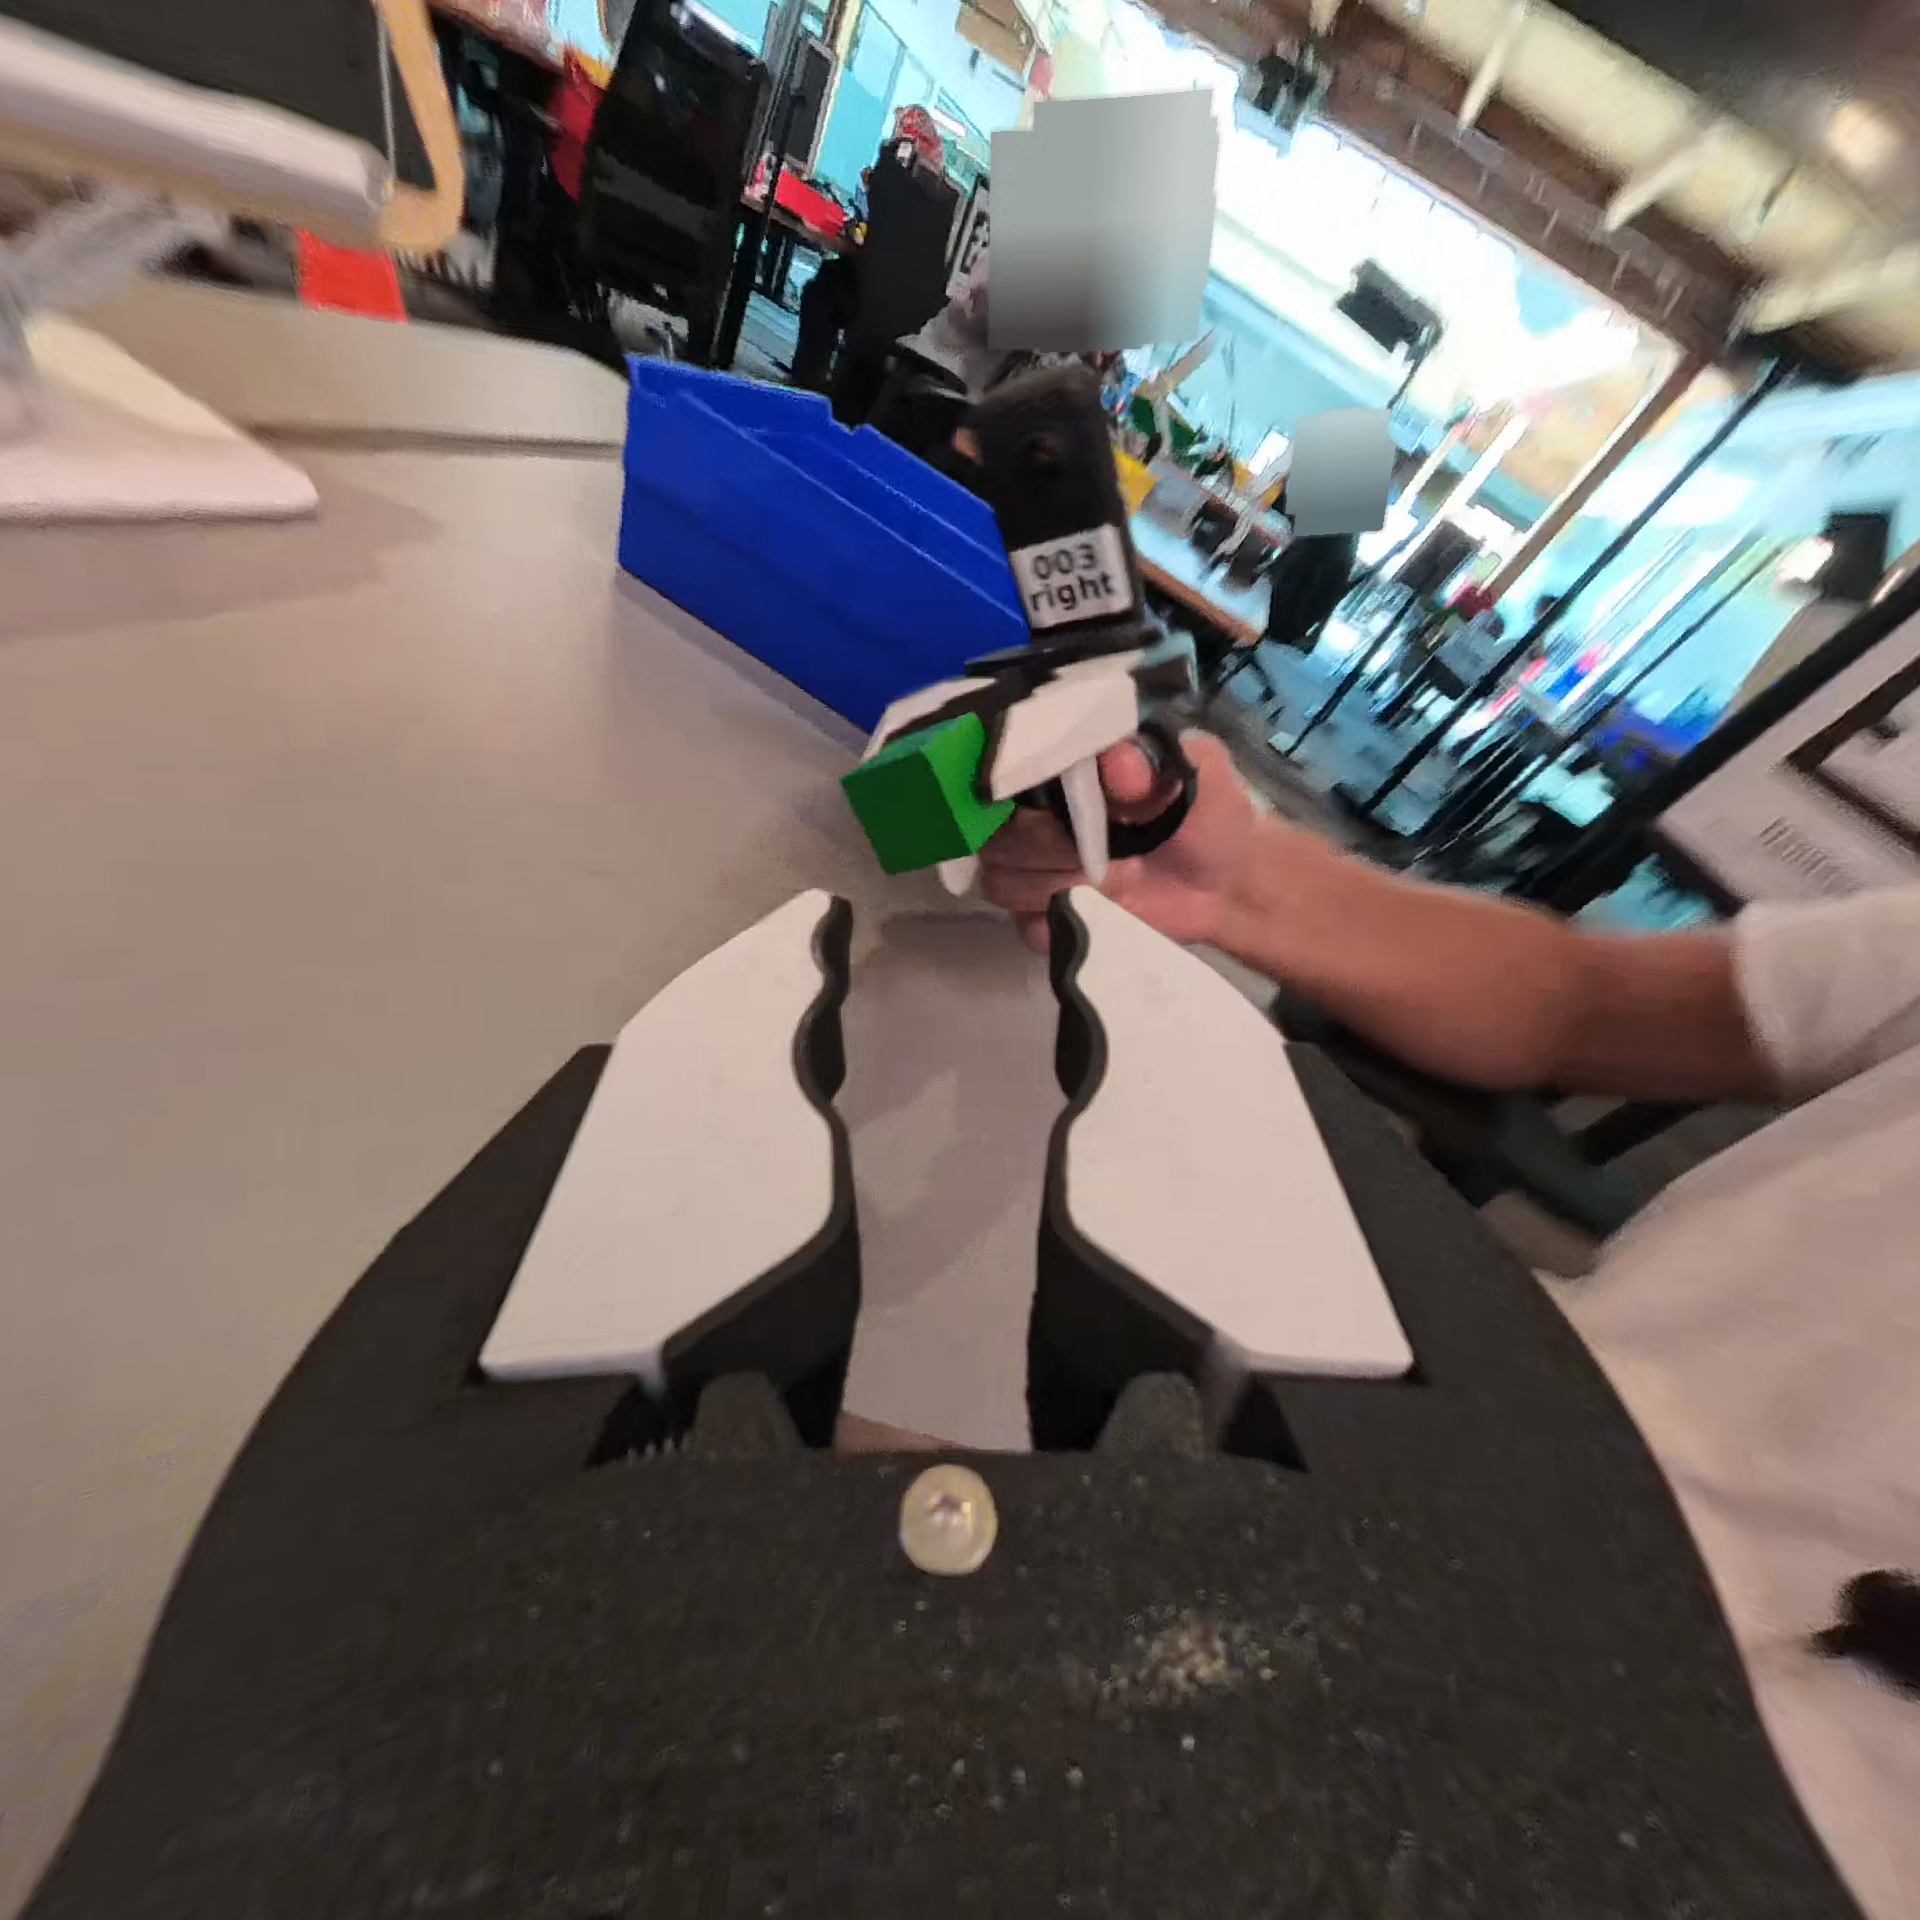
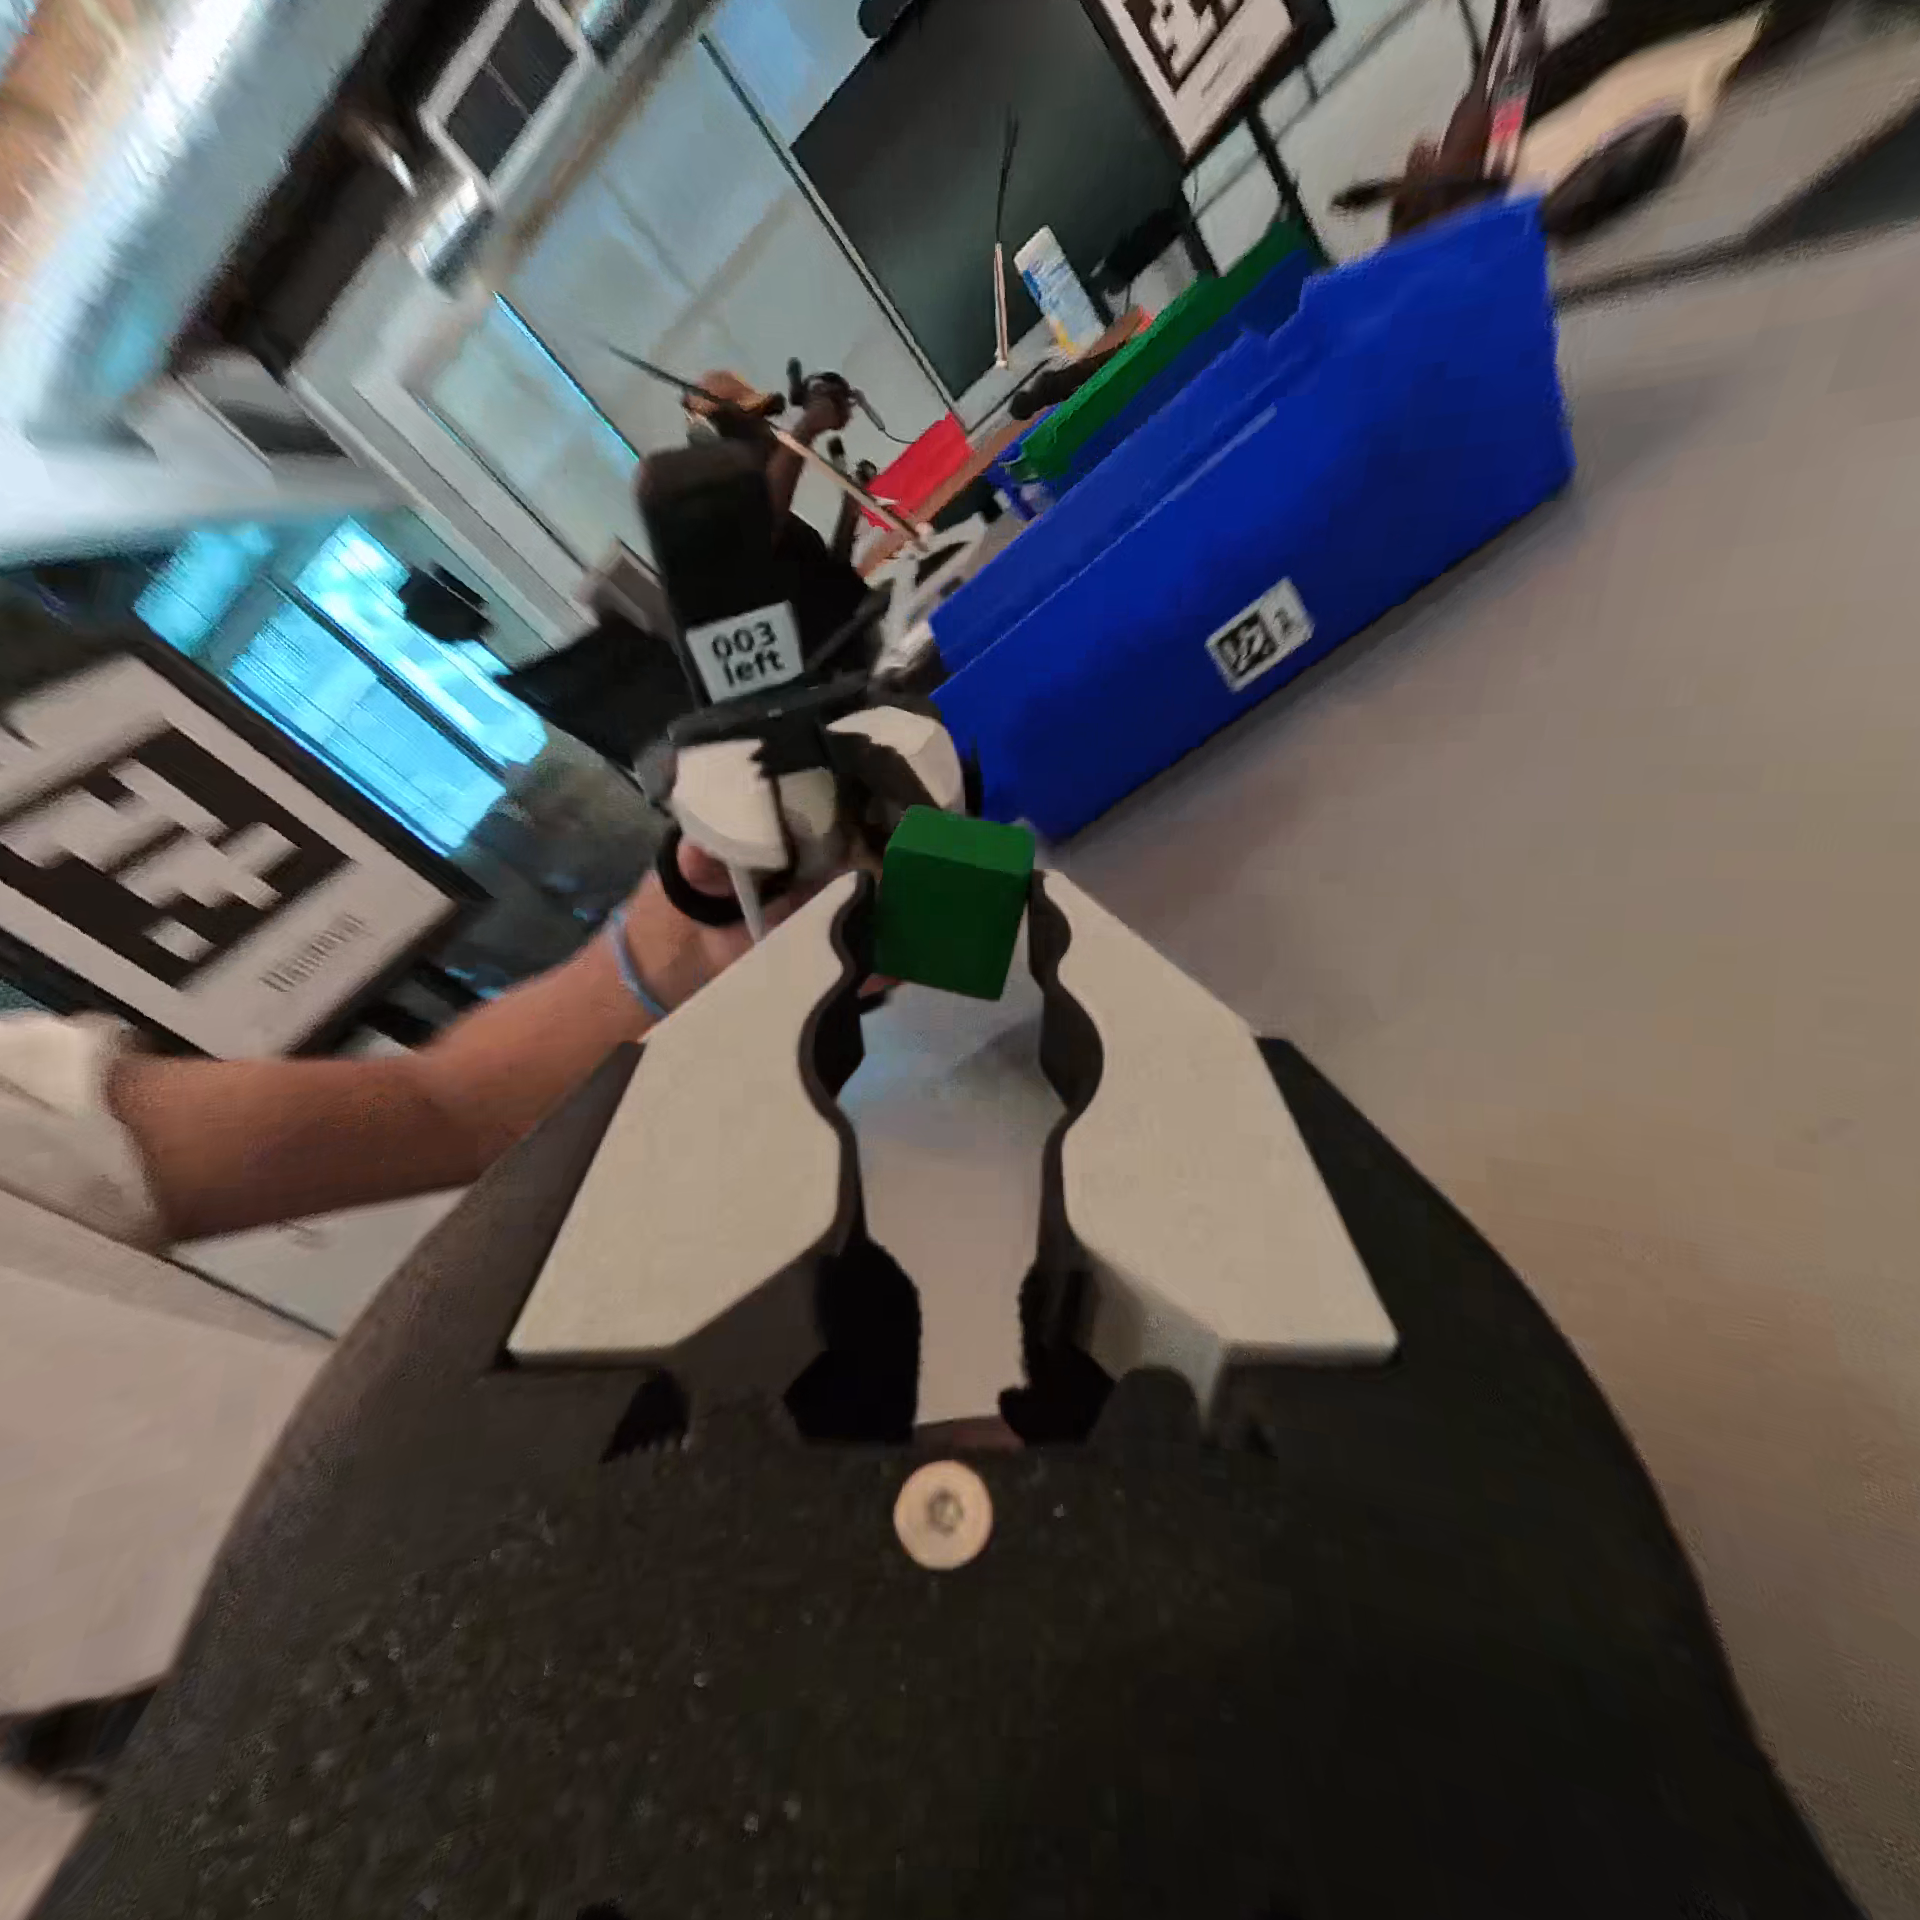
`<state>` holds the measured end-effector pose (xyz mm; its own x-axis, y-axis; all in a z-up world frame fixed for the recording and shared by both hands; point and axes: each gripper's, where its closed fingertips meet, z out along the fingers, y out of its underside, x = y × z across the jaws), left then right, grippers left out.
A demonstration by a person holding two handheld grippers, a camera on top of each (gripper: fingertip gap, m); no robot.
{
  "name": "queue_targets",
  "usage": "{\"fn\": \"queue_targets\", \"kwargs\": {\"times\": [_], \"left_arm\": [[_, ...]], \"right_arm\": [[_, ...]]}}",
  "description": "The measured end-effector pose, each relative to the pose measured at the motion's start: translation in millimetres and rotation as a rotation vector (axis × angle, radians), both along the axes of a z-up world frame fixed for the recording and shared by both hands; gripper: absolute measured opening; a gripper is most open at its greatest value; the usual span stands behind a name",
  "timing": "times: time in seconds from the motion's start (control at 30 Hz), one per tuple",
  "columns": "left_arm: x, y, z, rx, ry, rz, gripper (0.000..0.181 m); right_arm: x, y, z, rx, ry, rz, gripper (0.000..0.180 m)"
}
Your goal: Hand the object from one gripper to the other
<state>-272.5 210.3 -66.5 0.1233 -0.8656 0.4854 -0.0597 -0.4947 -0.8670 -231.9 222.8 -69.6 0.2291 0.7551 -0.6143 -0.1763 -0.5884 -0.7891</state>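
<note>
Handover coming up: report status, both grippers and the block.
Right gripper shut on green block. Left gripper open, empty, facing it, apart. Blue bin behind, path unobstructed.

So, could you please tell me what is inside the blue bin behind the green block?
Its contents cannot be seen. Both views show only the blue bin's outer walls and rim, from low angles; the interior is hidden. The green block sits in the right claw, outside the bin.
</note>
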Motion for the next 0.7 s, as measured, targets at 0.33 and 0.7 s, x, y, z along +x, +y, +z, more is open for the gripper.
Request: {"fn": "queue_targets", "kwargs": {"times": [0.33, 0.7], "left_arm": [[8, -16, -1, -0.658, -0.148, -0.143, 0.029], [7, -21, -3, -0.715, -0.160, -0.180, 0.032]], "right_arm": [[-28, -31, 9, 0.642, -0.179, 0.029, 0.029], [-30, -28, 1, 0.817, -0.337, -0.021, 0.027]]}}
